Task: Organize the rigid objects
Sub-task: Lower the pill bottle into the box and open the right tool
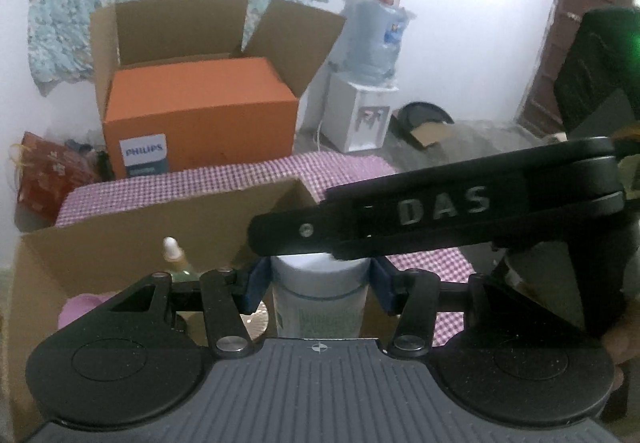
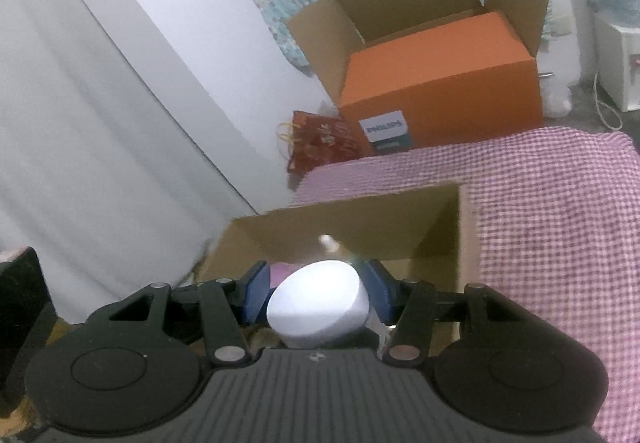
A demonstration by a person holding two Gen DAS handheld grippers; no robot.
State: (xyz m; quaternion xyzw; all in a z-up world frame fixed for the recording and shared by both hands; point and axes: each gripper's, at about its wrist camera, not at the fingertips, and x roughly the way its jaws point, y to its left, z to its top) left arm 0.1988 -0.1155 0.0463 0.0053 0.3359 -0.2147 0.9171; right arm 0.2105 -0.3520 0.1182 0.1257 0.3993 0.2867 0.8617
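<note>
My left gripper (image 1: 318,283) is shut on a white jar with a green label (image 1: 320,303), held upright over an open cardboard box (image 1: 132,239). The right gripper's black arm (image 1: 440,211) crosses above the jar's lid. My right gripper (image 2: 318,291) is shut on the jar's white lid (image 2: 320,307), seen tilted, above the same cardboard box (image 2: 360,227). Inside the box stand a small dropper bottle (image 1: 174,255), also in the right wrist view (image 2: 330,245), and a pink object (image 1: 80,309).
The box sits on a pink checked cloth (image 2: 560,203). Behind it stand an orange Philips carton (image 1: 196,119), a red gift bag (image 1: 48,171) and a water dispenser (image 1: 368,83). A white wall (image 2: 100,123) is close on the left.
</note>
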